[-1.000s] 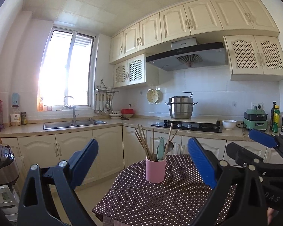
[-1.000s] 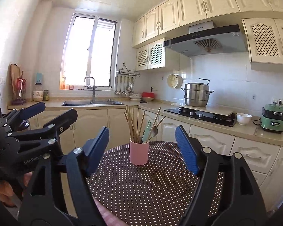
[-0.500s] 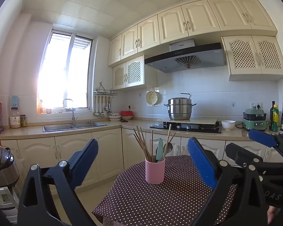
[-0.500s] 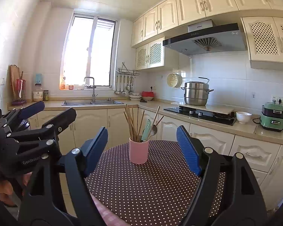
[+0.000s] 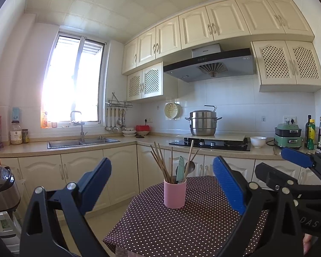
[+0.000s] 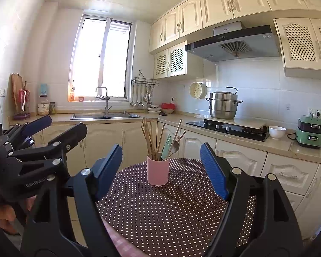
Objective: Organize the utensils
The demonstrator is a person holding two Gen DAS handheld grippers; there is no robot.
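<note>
A pink cup (image 5: pixel 175 193) stands upright at the centre of both views, on a round table under a dark polka-dot tablecloth (image 5: pixel 182 231). It holds a bunch of wooden chopsticks (image 5: pixel 160 162) leaning left, a green spatula (image 5: pixel 180 169) and a metal spoon (image 5: pixel 190 167). The left gripper (image 5: pixel 162 189) fills the lower part of its own view, released, its blue pads wide apart with the cup between them but farther off, nothing in its grasp. The right gripper (image 6: pixel 161 167) is likewise spread and empty, framing the cup from the lower edge of its view. Behind the table, mid-frame, a steel steamer pot (image 5: pixel 203 123) sits on the stove (image 5: pixel 211 144), and a sink (image 5: pixel 81 143) lies below the window at left.
</note>
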